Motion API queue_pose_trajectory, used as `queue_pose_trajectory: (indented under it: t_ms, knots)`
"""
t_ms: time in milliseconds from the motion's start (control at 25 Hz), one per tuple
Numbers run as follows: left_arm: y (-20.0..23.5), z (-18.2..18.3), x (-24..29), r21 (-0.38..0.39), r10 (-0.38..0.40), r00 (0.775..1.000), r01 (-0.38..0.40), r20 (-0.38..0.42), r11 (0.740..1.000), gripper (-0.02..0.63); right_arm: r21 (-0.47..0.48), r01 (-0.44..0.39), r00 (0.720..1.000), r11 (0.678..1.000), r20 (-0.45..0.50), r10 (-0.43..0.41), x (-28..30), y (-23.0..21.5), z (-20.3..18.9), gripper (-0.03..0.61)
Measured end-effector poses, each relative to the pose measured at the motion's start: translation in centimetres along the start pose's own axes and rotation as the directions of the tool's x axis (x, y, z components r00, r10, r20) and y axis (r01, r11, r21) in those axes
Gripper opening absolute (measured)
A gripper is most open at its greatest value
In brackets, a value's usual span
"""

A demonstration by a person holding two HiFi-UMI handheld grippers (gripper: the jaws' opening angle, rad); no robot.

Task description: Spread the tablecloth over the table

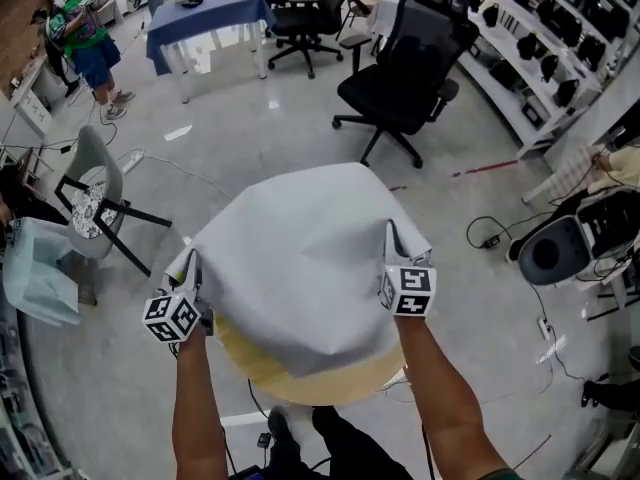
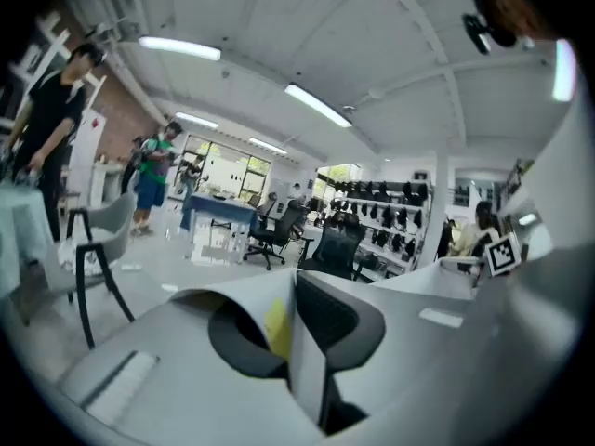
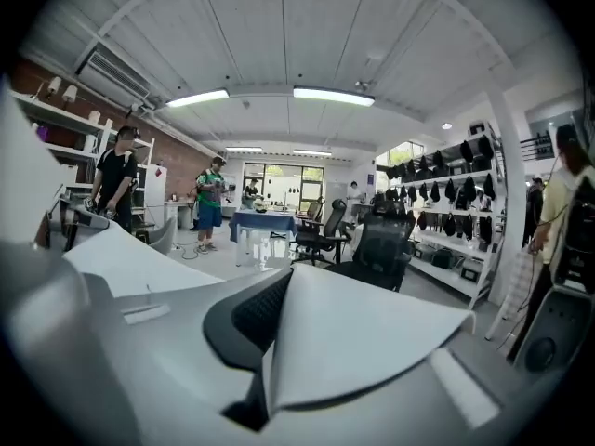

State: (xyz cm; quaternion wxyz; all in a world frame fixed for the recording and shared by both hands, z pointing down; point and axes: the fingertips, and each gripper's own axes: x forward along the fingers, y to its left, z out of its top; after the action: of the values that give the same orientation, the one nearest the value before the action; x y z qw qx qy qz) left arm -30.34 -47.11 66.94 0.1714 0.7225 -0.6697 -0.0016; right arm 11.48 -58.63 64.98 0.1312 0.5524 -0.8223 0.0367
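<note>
A pale grey tablecloth (image 1: 300,258) lies draped over a small round table, whose wooden top (image 1: 300,386) shows bare along the near edge. My left gripper (image 1: 190,268) holds the cloth's near left corner, and my right gripper (image 1: 392,240) holds the near right corner. In the left gripper view a strip of cloth (image 2: 309,370) stands pinched between the dark pads of the left gripper (image 2: 297,342). In the right gripper view a broad fold of cloth (image 3: 363,333) comes out of the closed right gripper (image 3: 265,351). Both grippers sit low, at the table's near rim.
A black office chair (image 1: 405,63) stands just beyond the table. A grey chair (image 1: 95,193) is at the left, a blue-covered table (image 1: 205,18) further back, and shelves of black items (image 1: 550,38) at the right. A person in green (image 1: 85,38) stands far left. Cables and a round grey machine (image 1: 555,248) lie to the right.
</note>
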Motion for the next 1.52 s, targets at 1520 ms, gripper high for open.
queue_pose_trajectory:
  t_ms: [1520]
  knots:
    - [-0.8,16.1,-4.5,-0.298,-0.152,0.957,0.224,0.248,0.928,0.037,0.392,-0.143,0.985,0.909,0.146,0.091,-3.8,-9.0,15.1,0.014]
